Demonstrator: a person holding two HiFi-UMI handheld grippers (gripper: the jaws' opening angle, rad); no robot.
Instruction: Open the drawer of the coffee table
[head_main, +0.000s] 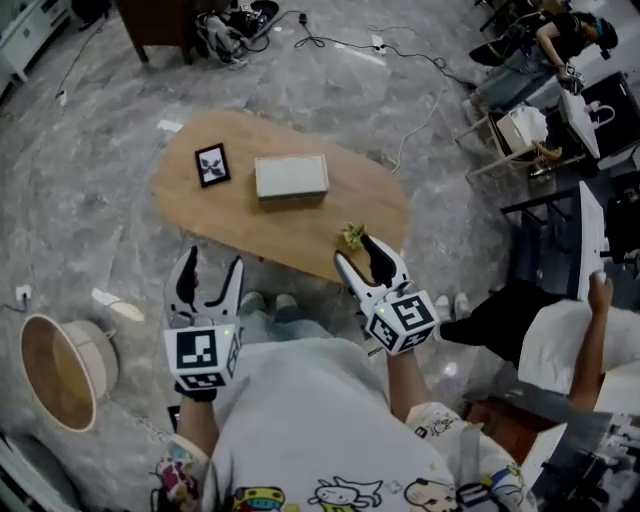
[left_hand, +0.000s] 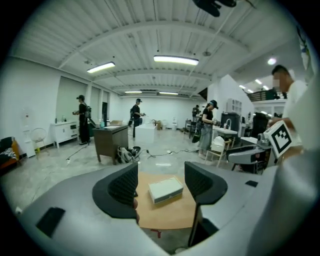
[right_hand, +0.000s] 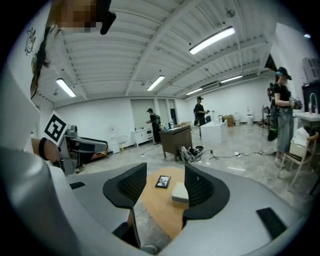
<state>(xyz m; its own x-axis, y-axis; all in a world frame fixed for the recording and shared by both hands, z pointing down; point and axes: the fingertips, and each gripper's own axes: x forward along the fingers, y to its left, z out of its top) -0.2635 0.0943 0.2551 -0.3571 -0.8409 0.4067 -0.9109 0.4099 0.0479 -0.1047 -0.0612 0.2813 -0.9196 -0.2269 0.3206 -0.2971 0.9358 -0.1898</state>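
An oval wooden coffee table (head_main: 370, 200) stands on the grey marble floor ahead of me; no drawer shows in any view. On its top lie a pale box (head_main: 291, 176), a small framed picture (head_main: 212, 164) and a little green plant (head_main: 352, 235) at the near edge. My left gripper (head_main: 207, 278) hovers open just short of the table's near left edge. My right gripper (head_main: 366, 260) is open too, beside the plant. The left gripper view looks between its jaws at the table (left_hand: 175, 210) and box (left_hand: 165, 189); the right gripper view shows the table (right_hand: 159, 202), picture (right_hand: 162, 181) and box (right_hand: 179, 192).
A round wicker basket (head_main: 58, 370) sits on the floor at my left. A seated person (head_main: 560, 335) is close on my right, with desks and chairs (head_main: 520, 130) beyond. Cables (head_main: 350, 45) and a dark cabinet (head_main: 160, 25) lie past the table. Several people stand in the far room.
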